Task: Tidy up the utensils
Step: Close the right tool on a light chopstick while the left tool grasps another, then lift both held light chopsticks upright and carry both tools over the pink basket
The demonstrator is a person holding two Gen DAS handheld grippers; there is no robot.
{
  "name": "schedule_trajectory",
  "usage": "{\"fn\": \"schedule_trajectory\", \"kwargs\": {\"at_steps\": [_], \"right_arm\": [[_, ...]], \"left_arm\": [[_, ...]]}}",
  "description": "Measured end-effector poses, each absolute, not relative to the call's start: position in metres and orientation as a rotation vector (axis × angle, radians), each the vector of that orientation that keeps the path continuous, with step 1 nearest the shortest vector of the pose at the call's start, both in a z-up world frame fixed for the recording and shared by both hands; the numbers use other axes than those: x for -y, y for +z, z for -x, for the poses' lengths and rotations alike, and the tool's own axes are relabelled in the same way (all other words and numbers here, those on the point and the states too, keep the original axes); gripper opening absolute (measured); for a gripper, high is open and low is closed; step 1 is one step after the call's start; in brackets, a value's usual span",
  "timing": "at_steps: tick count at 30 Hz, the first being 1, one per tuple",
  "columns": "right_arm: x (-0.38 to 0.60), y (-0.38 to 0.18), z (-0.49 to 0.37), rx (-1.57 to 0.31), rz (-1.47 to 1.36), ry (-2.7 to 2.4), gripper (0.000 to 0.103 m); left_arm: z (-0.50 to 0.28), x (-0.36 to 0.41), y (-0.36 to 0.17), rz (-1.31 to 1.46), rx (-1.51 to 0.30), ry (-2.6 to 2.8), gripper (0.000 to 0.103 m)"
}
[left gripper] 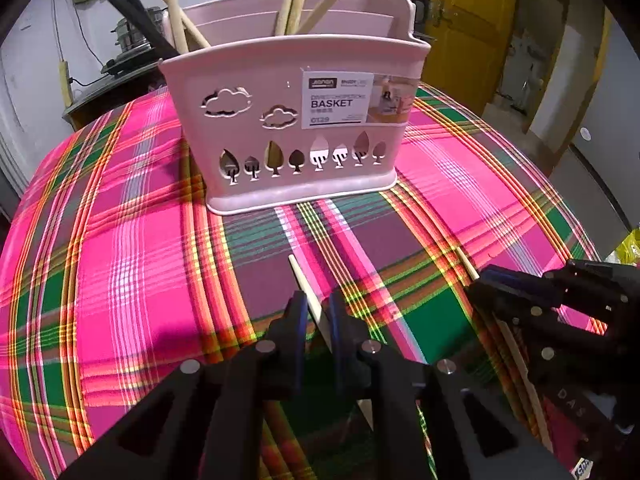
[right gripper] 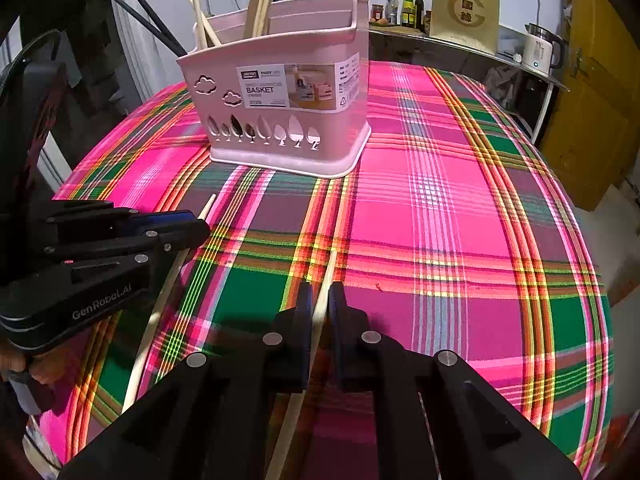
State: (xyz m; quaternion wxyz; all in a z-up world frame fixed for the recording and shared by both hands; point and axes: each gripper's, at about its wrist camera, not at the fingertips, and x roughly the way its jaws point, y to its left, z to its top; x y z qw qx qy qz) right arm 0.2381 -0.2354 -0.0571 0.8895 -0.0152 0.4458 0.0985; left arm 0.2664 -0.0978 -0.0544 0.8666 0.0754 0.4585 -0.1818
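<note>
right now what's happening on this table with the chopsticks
A person is tidying chopsticks into the pink basket on the plaid tablecloth. The left claw is shut on one pale chopstick, and the right claw is shut on another. Both chopsticks lie low over the cloth, short of the basket, which already holds several.

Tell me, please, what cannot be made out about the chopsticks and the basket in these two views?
- Left wrist view: the near end of the chopstick, hidden under the left hand-held gripper.
- Right wrist view: the other chopstick runs off the bottom edge under the right hand-held gripper.
- Both views: the basket floor, hidden by its walls.
</note>
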Motion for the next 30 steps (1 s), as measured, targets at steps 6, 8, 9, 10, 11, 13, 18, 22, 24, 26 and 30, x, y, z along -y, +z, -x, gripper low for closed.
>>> {"fn": "schedule_trajectory", "kwargs": {"at_steps": [6, 8, 9, 10, 11, 13, 18, 22, 24, 26, 30], "right_arm": [[0.231, -0.058, -0.243, -0.928, 0.058, 0.193, 0.007], [0.233, -0.057, -0.243, -0.929, 0.047, 0.193, 0.006], [0.234, -0.057, -0.243, -0.93, 0.041, 0.195, 0.005], [0.234, -0.056, -0.243, -0.929, 0.032, 0.199, 0.005], [0.235, -0.054, -0.242, -0.923, 0.028, 0.203, 0.005], [0.236, -0.049, -0.239, -0.903, 0.021, 0.208, 0.005], [0.236, -0.026, -0.233, -0.835, -0.004, 0.226, 0.005], [0.237, -0.005, -0.227, -0.779, -0.018, 0.237, 0.005], [0.237, 0.007, -0.224, -0.753, -0.025, 0.243, 0.005], [0.238, 0.017, -0.221, -0.727, -0.027, 0.247, 0.005], [0.236, 0.037, -0.214, -0.679, -0.026, 0.25, 0.005]], "left_arm": [[-0.267, 0.105, -0.055, -0.183, -0.951, -0.369, 0.011], [-0.266, 0.106, -0.055, -0.179, -0.952, -0.377, 0.007], [-0.266, 0.105, -0.054, -0.172, -0.956, -0.383, 0.006], [-0.268, 0.102, -0.054, -0.163, -0.961, -0.386, 0.006], [-0.267, 0.101, -0.053, -0.157, -0.961, -0.39, 0.006], [-0.264, 0.098, -0.046, -0.14, -0.946, -0.396, 0.006], [-0.254, 0.087, -0.013, -0.099, -0.879, -0.423, 0.006], [-0.245, 0.077, 0.02, -0.075, -0.81, -0.433, 0.006], [-0.24, 0.071, 0.036, -0.061, -0.777, -0.44, 0.006], [-0.236, 0.068, 0.049, -0.055, -0.75, -0.443, 0.006], [-0.227, 0.062, 0.072, -0.051, -0.701, -0.452, 0.006]]}}
